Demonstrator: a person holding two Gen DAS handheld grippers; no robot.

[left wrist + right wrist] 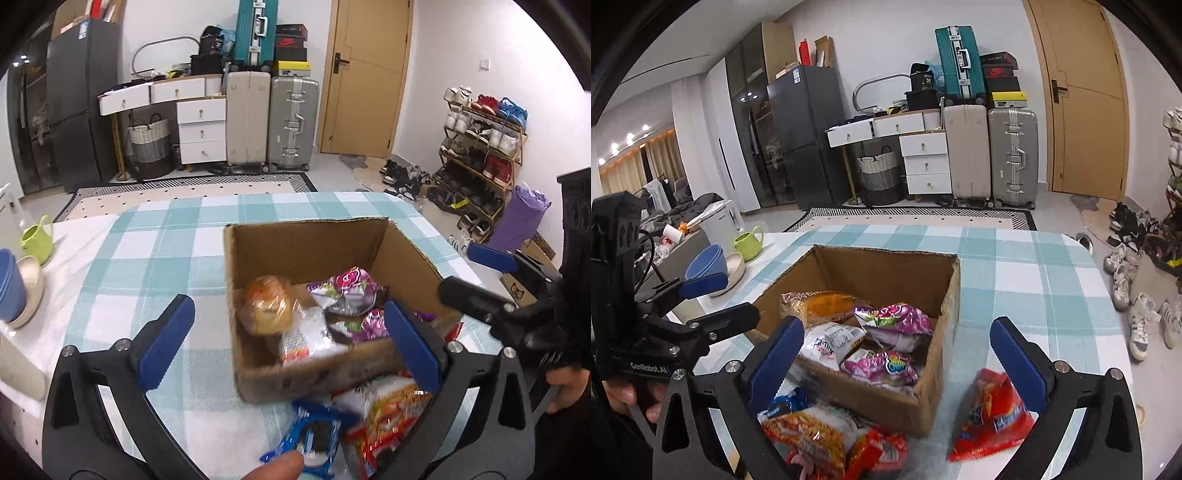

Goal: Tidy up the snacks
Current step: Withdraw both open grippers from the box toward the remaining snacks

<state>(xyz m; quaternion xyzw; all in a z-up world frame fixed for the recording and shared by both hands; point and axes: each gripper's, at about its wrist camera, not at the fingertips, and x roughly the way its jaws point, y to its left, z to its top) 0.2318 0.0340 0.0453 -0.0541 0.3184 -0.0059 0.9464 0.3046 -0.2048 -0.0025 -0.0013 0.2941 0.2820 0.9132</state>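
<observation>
A cardboard box [871,280] stands open on a table covered with a checked cloth [1015,266] in white and light green-blue. Inside the box lie several snacks: a wrapped bun [264,304] at the far left corner, a white packet [831,341] beside it, and two purple packets [894,321] toward the right side. In front of the box, on the cloth, there is a loose pile: an orange and white bag [809,432], a blue cookie pack [314,439] and a red wrapper (partly hidden under the others). A red bag [991,415] lies apart from this pile, near the right front corner of the box. The left gripper [291,350] is fully spread and holds nothing; its right finger stands in front of the near wall of the box, its left finger over the bare cloth. The right gripper [897,365] is also wide apart and empty; the red bag lies just inside its right finger, but I cannot tell if they touch. At the left edge of the table stand a green cup [750,242] and stacked bowls [714,264].
</observation>
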